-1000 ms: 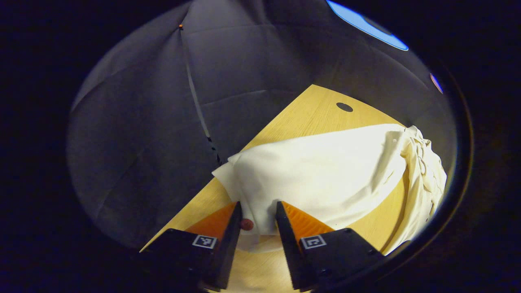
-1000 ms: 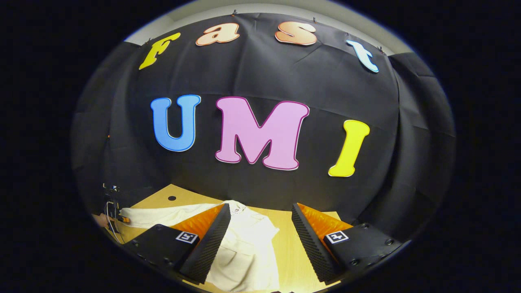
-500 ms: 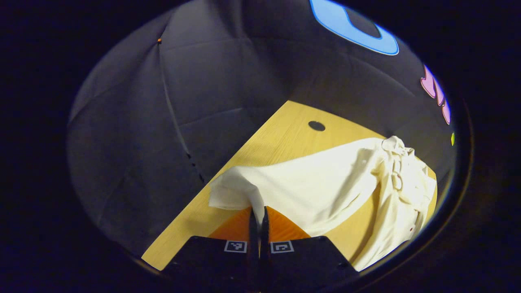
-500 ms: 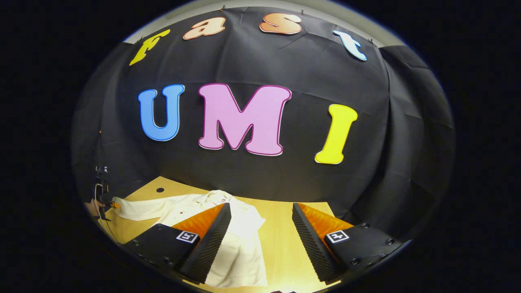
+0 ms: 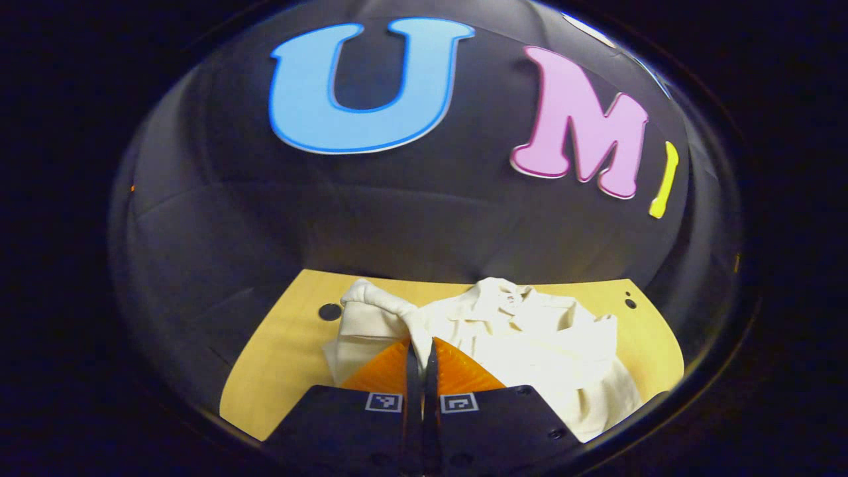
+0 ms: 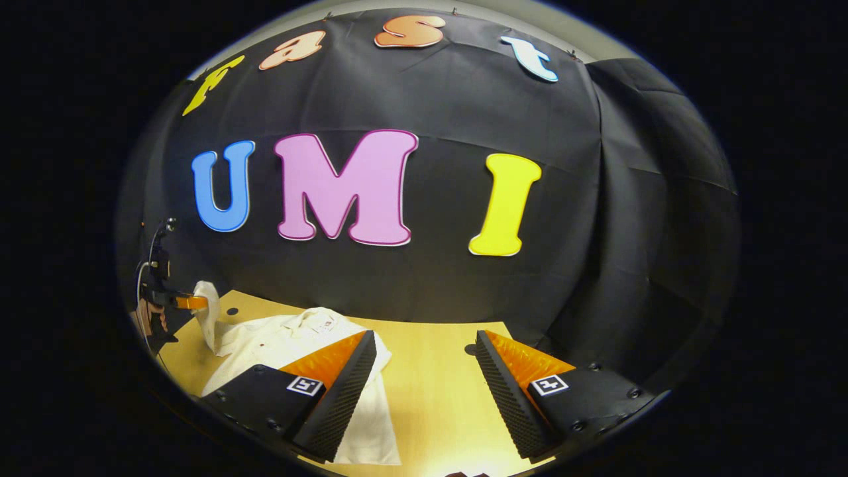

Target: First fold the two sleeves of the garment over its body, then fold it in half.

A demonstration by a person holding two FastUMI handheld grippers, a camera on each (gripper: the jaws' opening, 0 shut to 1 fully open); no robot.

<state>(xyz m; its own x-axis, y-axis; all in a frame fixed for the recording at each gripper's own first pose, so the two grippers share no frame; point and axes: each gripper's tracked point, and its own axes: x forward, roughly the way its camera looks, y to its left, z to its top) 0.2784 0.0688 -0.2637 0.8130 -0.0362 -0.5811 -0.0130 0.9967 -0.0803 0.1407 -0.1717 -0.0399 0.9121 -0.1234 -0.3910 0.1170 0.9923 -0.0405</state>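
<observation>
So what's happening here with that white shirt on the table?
A person is folding a cream-white collared shirt on a light wooden table using two hand-held grippers. The left gripper has its jaws shut on one sleeve, lifted off the table beside the shirt's body. The right gripper hangs above the table with its jaws wide open and nothing between them. Neither sleeve lies folded over the body yet.

Right gripper (image 6: 424, 371) jaws wide apart, above table (image 6: 437, 397), nothing between. Shirt (image 6: 291, 341) flat on table left of it. Far left: left gripper (image 6: 189, 303) pinching raised sleeve (image 6: 209, 315).
</observation>
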